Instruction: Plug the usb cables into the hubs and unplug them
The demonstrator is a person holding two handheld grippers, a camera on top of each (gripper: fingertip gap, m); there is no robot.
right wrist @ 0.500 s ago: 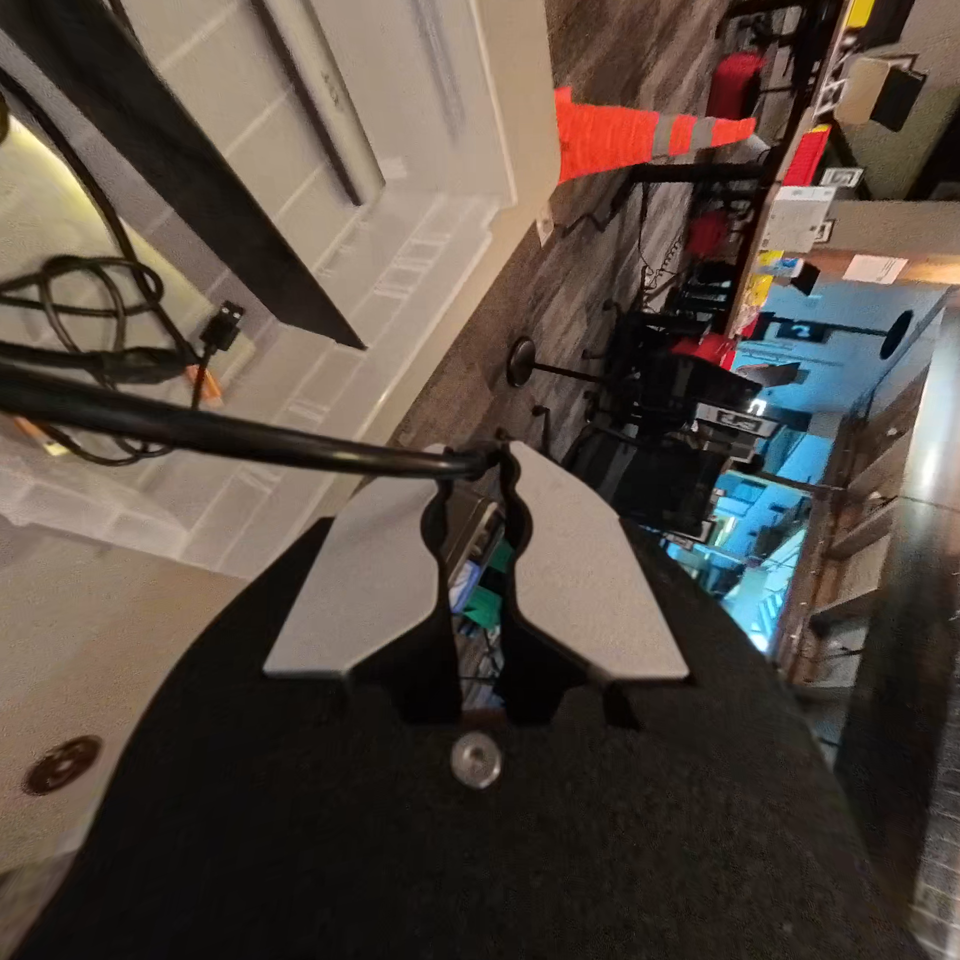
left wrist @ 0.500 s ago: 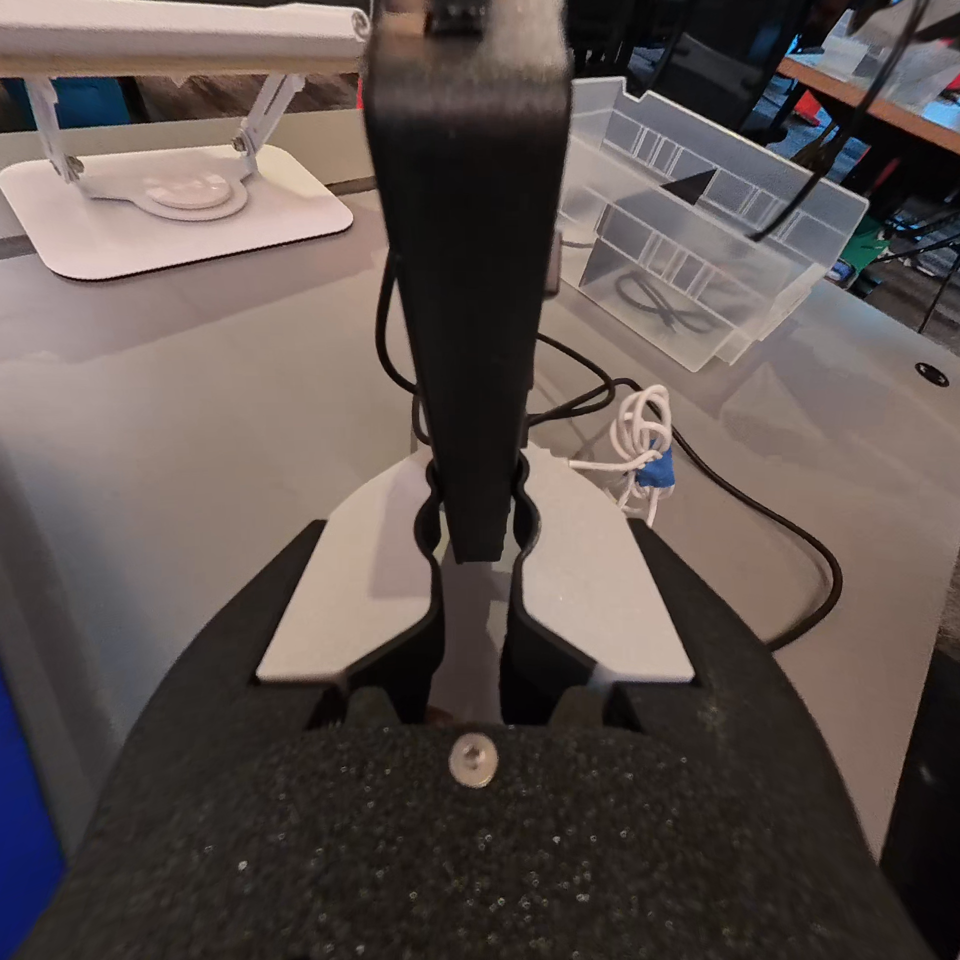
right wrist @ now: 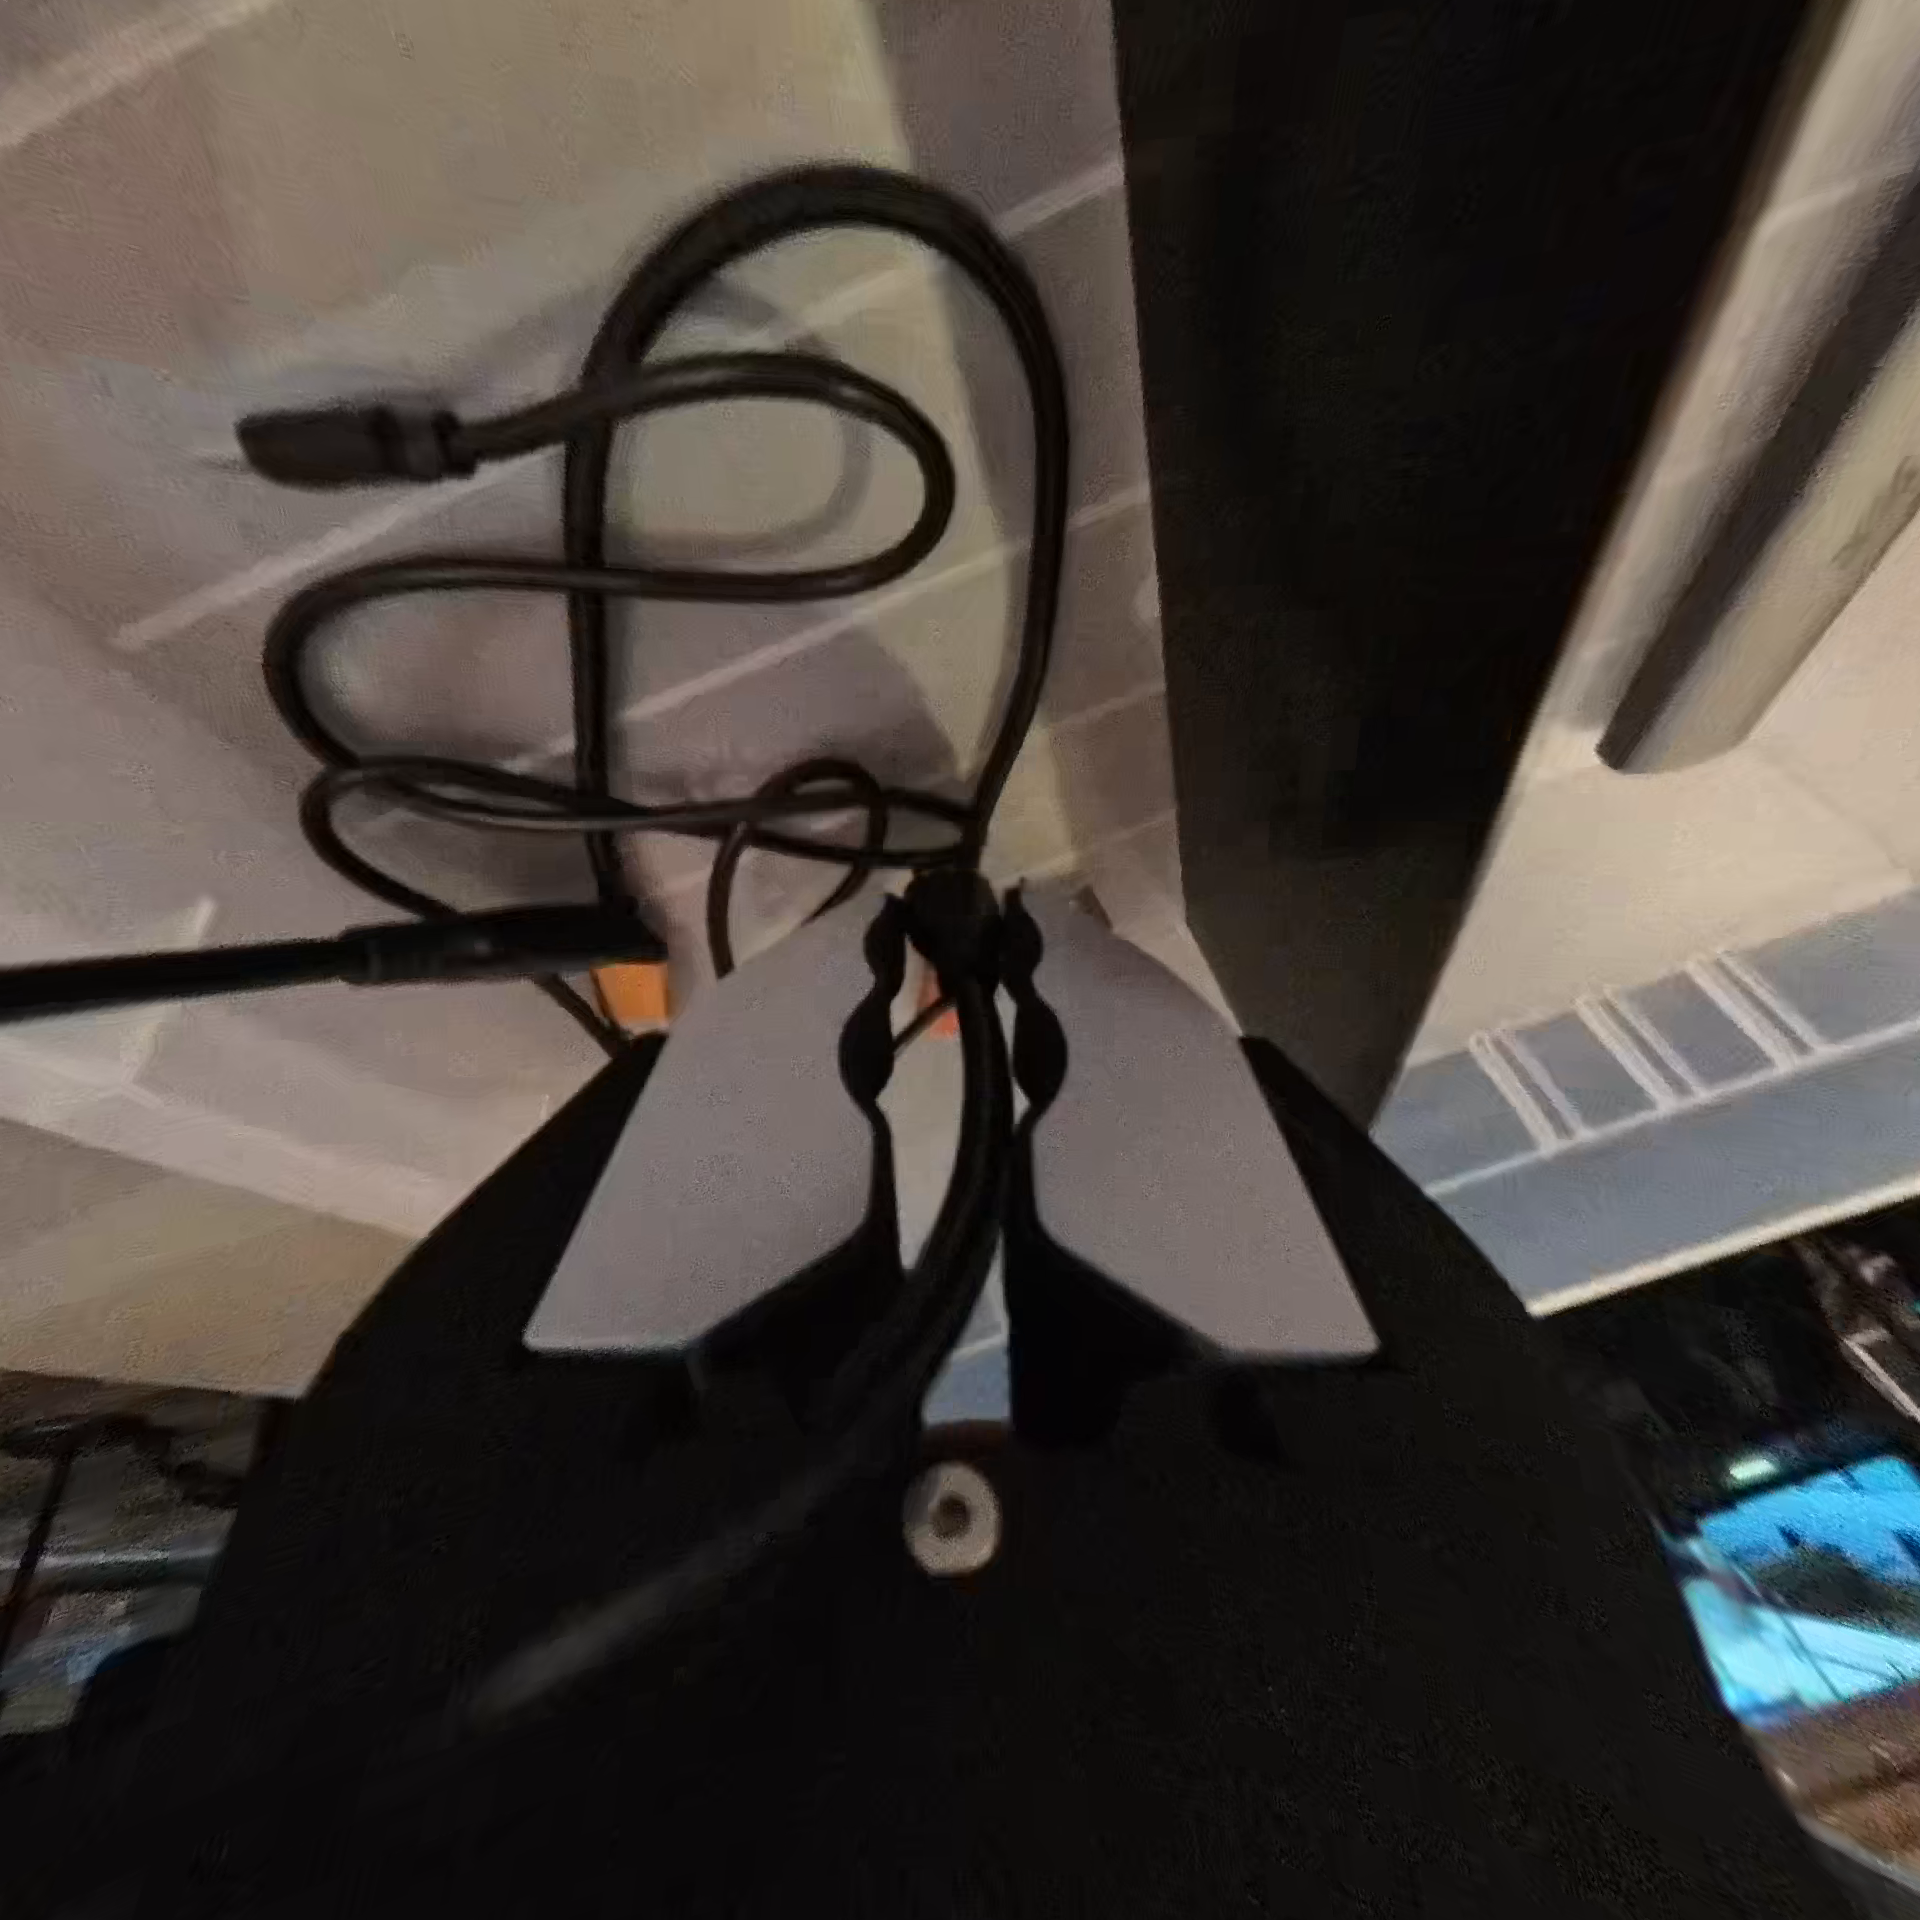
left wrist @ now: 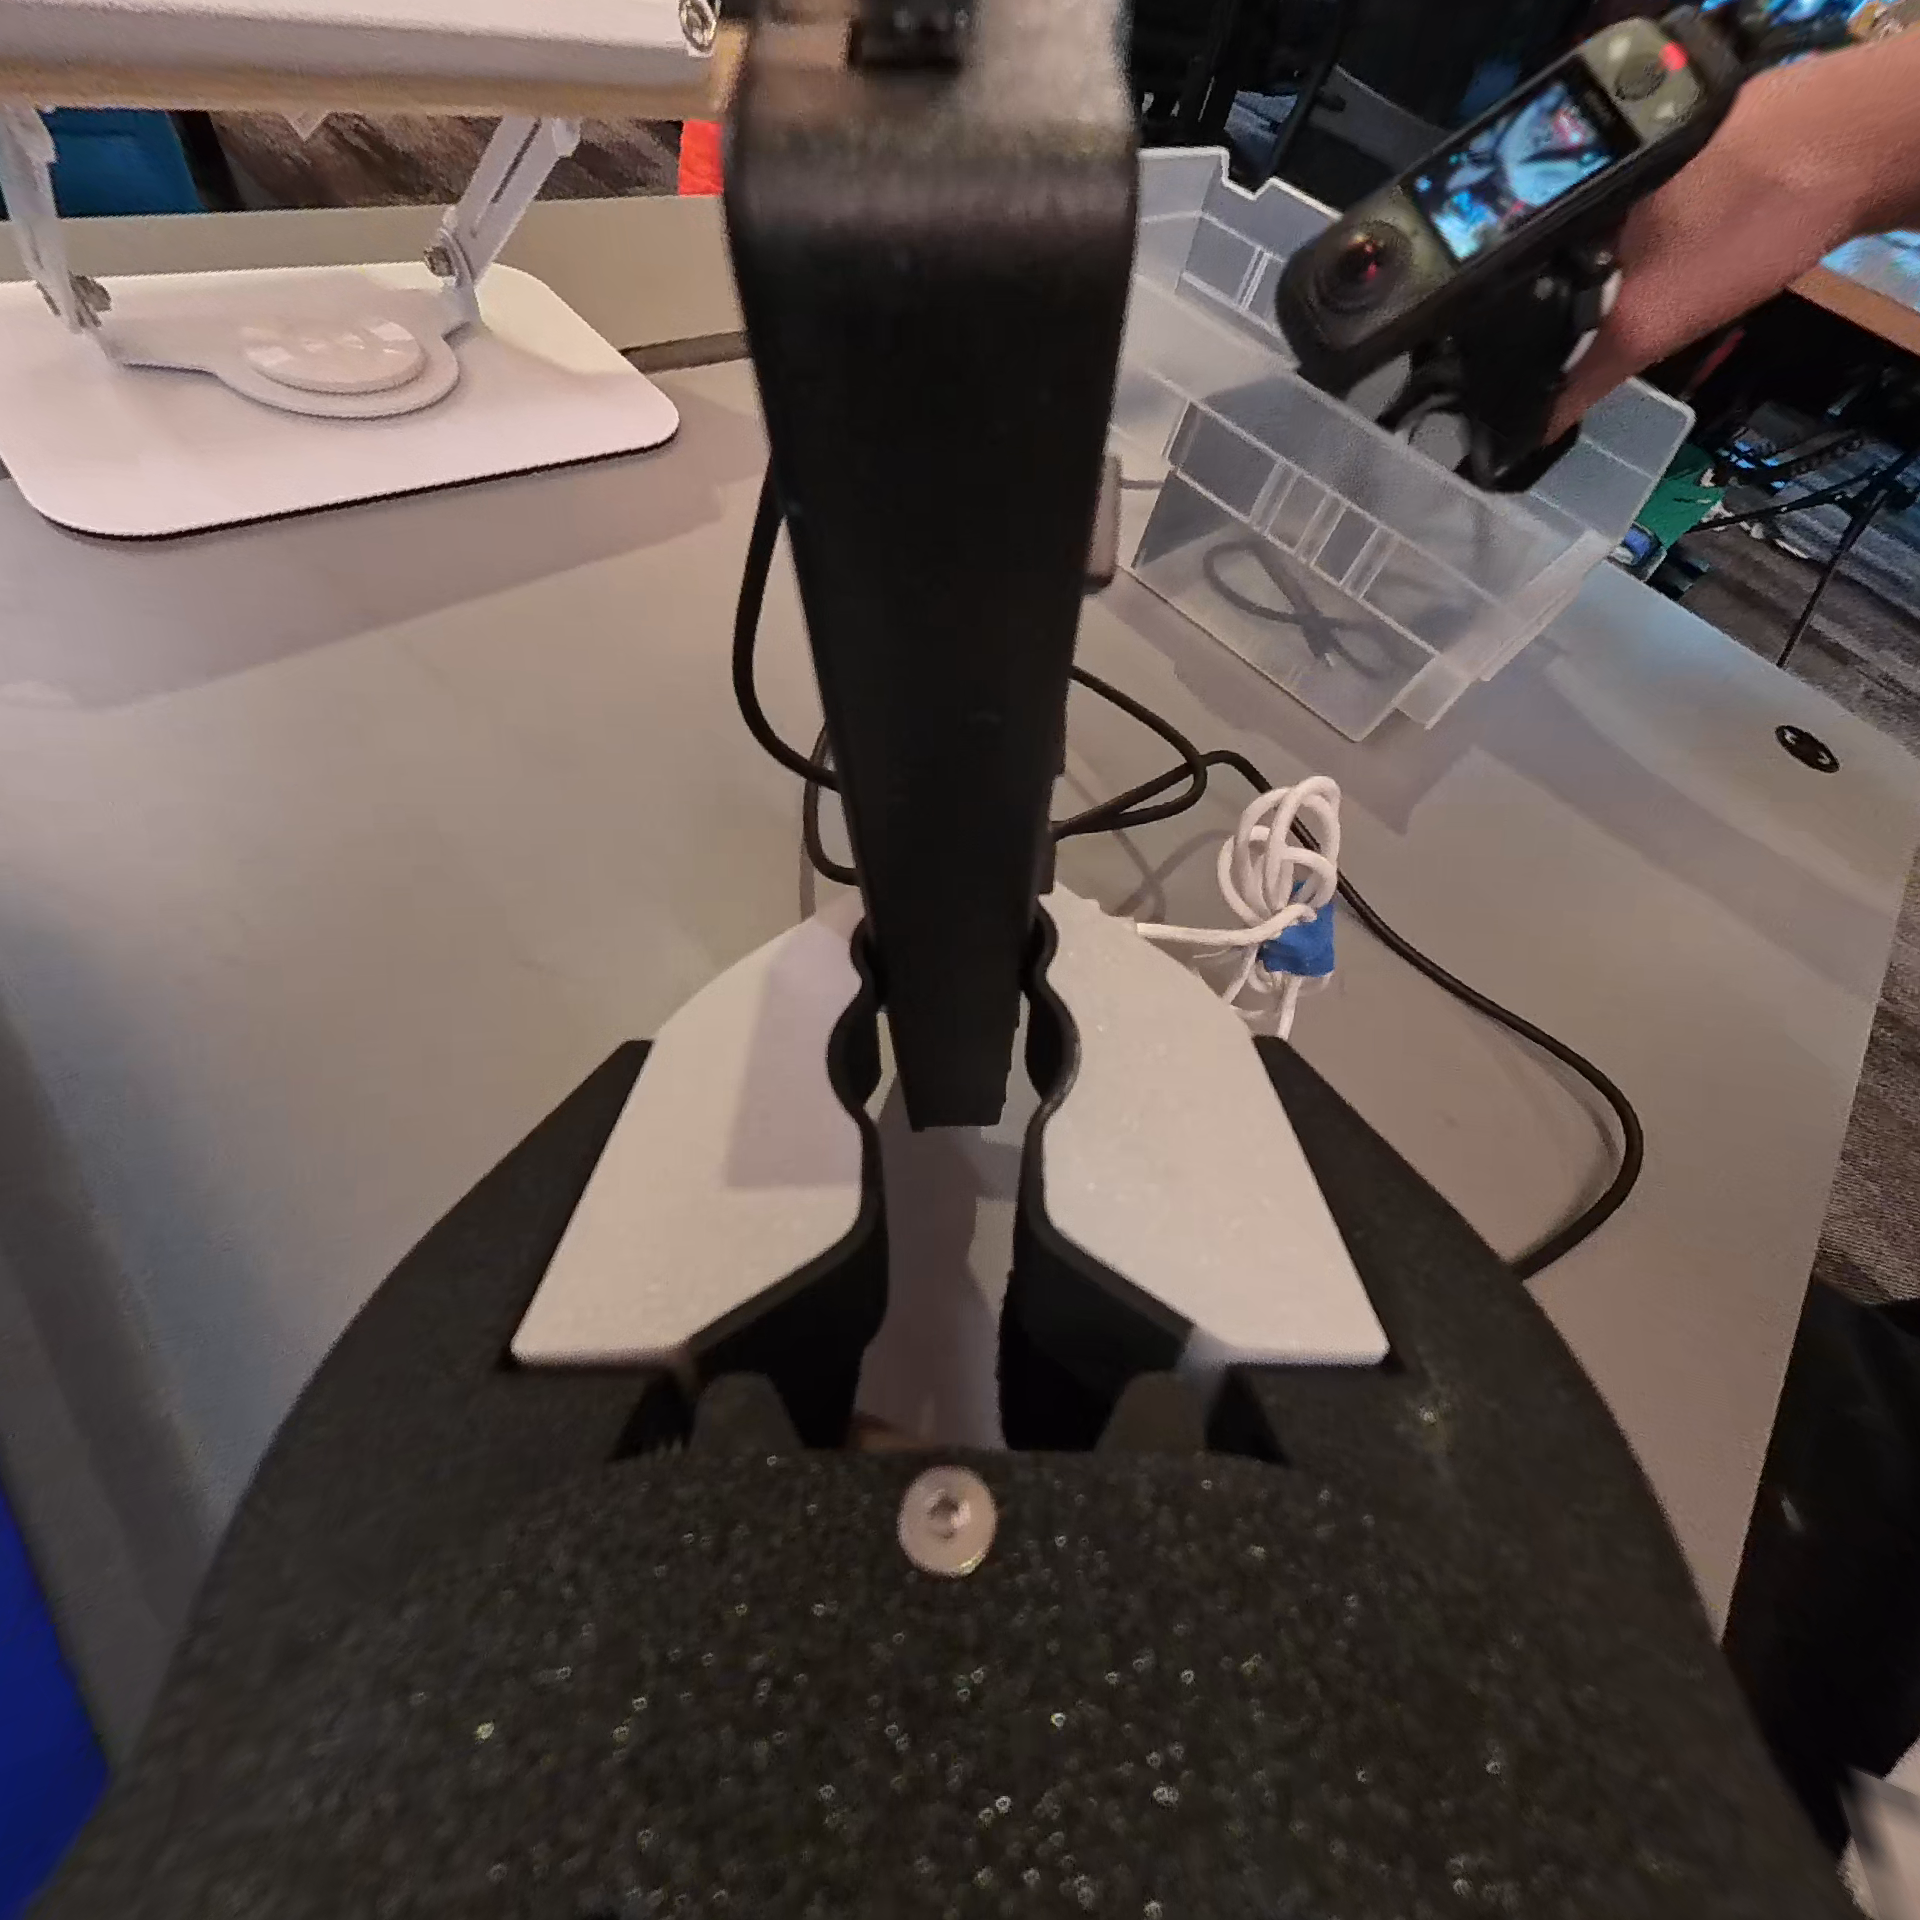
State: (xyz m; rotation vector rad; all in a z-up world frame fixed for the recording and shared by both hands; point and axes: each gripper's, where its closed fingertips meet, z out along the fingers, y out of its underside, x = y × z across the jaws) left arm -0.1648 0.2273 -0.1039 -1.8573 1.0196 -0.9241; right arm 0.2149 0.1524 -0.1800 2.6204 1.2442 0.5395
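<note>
My left gripper (left wrist: 948, 935) is shut on the lower end of a long black hub (left wrist: 925, 468) and holds it upright above the grey table (left wrist: 364, 935). My right gripper (right wrist: 951, 914) is shut on a thin black USB cable (right wrist: 966, 1101) that runs back between its fingers. It points down into a clear plastic bin (right wrist: 312, 208) where more black cable (right wrist: 623, 582) lies coiled with a plug (right wrist: 343, 442) at the left. In the left wrist view the right gripper's camera (left wrist: 1496, 208) and a hand (left wrist: 1766, 208) hover over that bin (left wrist: 1299, 499).
A white folding stand (left wrist: 312, 395) sits at the back left. A bundled white cable with blue tape (left wrist: 1283, 883) and a loose black cable (left wrist: 1507, 1039) lie right of the hub. A black divider (right wrist: 1351, 416) stands in the bin. The table's edge is at the right.
My right gripper has swung from facing the room to pointing down into the bin, still holding the black cable. It has come into the left wrist view. The left gripper and hub stay put.
</note>
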